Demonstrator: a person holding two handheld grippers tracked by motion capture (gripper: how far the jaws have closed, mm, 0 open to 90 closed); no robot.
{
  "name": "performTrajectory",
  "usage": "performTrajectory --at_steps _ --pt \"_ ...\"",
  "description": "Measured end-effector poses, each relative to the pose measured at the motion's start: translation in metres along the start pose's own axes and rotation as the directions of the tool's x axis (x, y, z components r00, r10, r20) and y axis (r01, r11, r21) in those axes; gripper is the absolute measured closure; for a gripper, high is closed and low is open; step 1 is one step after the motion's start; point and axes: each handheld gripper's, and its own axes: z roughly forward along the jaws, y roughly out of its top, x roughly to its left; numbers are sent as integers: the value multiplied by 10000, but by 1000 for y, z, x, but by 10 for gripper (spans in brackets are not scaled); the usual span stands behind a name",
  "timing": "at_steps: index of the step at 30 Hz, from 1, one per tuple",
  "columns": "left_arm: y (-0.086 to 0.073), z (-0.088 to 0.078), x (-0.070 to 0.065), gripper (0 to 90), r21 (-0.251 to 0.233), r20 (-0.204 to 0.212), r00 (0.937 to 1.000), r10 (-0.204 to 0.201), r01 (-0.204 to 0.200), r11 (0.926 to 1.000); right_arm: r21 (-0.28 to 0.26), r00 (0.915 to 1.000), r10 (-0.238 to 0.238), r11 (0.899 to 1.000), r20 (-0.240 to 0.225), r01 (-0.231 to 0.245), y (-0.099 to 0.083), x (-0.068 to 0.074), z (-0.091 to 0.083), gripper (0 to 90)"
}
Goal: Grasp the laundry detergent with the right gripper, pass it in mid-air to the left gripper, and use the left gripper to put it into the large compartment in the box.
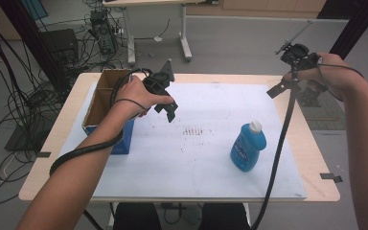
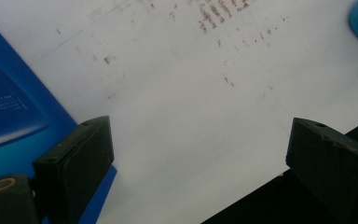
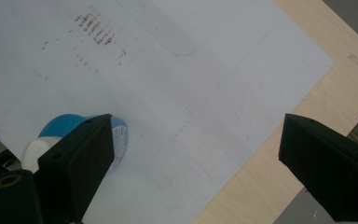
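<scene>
Table (image 1: 316, 143), white sheet (image 1: 196, 158) on top.

Bottle (image 1: 247, 147): blue, white cap, upright, at 4 o'clock on the sheet; nothing touches it.

Box (image 1: 106, 103): open cardboard, blue sides, at 9 o'clock.

Left gripper (image 1: 168, 106): just beside the box, jaws wide apart, nothing between them.

Right gripper (image 1: 287, 84): raised at 2 o'clock, well apart from the bottle, jaws spread, empty.

Step, as judged: approach, nothing grasped yet.

Next move: probably lower the right gripper and straddle the bottle before closing.
</scene>
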Motion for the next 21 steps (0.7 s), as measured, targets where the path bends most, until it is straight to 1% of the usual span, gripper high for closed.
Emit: performTrajectory --at_steps 3,5,7,8,9,11,12,16,18,21 --pt "-3 1 0 78 -5 50 10000 23 -23 10000 -68 9999 -121 9999 60 121 -4 5 -1 100" --pt "-6 3 0 78 -26 74 10000 33 -33 10000 -153 9999 -96 9998 38 97 -7 6 -2 99" --pt "-9 4 0 78 -28 136 9999 25 -24 10000 -127 9998 -170 9998 78 171 -9 9 -2 99" --pt "-10 5 -1 78 -14 116 9999 78 -78 10000 -146 9998 -169 9997 51 170 -11 10 -1 98" --pt "-12 6 -1 77 -41 160 9999 55 -55 10000 -158 9998 -184 9997 44 185 -13 11 -1 98" --pt "-14 7 0 78 -37 333 9993 146 -145 9999 -170 9998 -173 9997 67 175 -19 13 3 97" --pt "-16 7 -3 78 -64 302 9995 121 -120 9999 -170 9998 -173 9997 67 175 -19 13 3 97" --pt "-21 8 -6 77 -149 355 9990 253 -248 9996 -160 9997 -229 9996 48 230 -28 15 6 96" --pt "-23 9 -8 77 -133 277 9992 290 -286 9995 -228 9998 -186 9996 -13 185 -33 15 7 96" --pt "-26 11 -11 77 -134 213 9991 361 -359 9993 -330 9997 -252 9991 -42 251 -41 17 8 95"
